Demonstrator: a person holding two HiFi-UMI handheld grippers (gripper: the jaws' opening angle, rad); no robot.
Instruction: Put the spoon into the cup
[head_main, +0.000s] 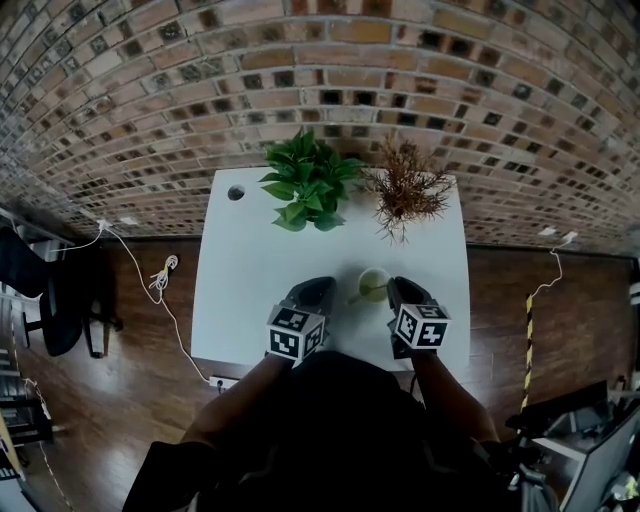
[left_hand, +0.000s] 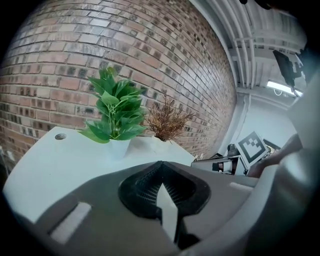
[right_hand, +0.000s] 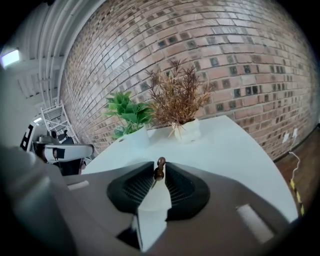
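So the spoon (head_main: 356, 296) looks like it's pretty much in the cup (head_main: 374, 283) already. From the head view the cup sits near the front edge of the white table (head_main: 250, 260), and a thin handle leans out over its rim toward the person's left. Can't see the bowl end, so I'm guessing it's down inside.

The right gripper (head_main: 398, 288) is just beside the cup. In the right gripper view the brown tip of the spoon handle pokes up right between its jaw tips. The jaws stand a bit apart with a clear wedge of table showing through, and the handle doesn't look clamped, more like it's just standing in the gap. The cup itself is hidden below the jaws in that view.

The left gripper (head_main: 318, 288) hangs near the cup's other side, jaws closed together with nothing in them, not doing anything for the task.

Further back on the table there's a green plant (head_main: 308, 180) and a dried brown plant (head_main: 408, 185), both well apart from the action.

My read: the putting-in part is done. What's left is backing the right gripper off without snagging the handle, since a bump could tip the cup.
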